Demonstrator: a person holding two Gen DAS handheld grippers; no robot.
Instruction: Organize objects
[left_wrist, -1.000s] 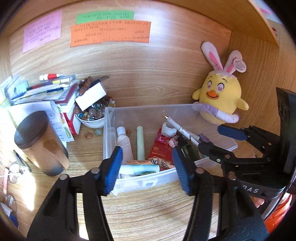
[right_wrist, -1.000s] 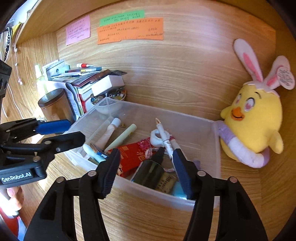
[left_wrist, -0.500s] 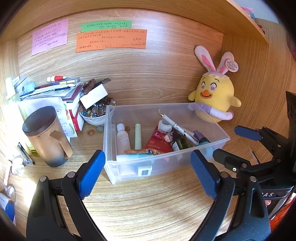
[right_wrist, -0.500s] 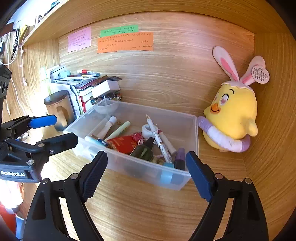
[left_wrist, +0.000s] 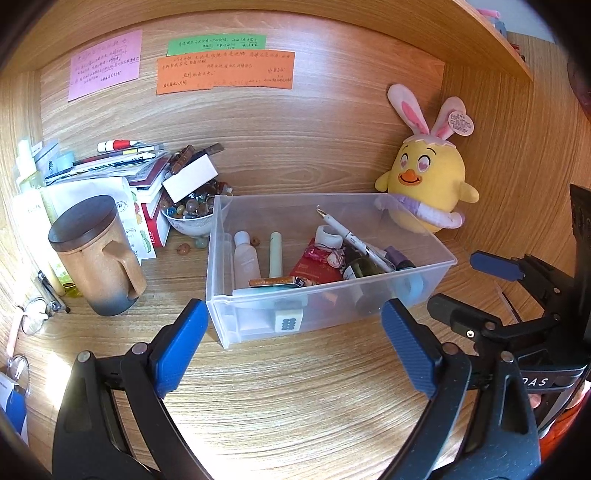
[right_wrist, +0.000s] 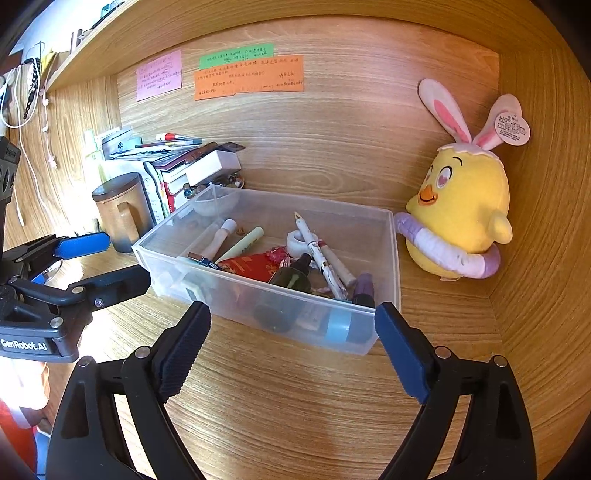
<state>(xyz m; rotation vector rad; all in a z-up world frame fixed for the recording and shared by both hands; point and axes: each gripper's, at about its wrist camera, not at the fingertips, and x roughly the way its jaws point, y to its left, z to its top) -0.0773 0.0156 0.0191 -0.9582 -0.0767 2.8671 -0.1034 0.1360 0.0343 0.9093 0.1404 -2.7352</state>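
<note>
Both grippers now sit back from the clear bin (left_wrist: 325, 317), over bare desk (left_wrist: 295, 387) by its front wall. The left gripper (left_wrist: 295, 347) and right gripper (right_wrist: 291, 347), half-closed a second ago, gape wide with nothing between them.

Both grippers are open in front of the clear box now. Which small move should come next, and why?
Probably move the left gripper toward the two loose beads on the desk beside the clear box. They lie outside the bowl of beads, while the box already holds its items and both grippers hold nothing.
</note>
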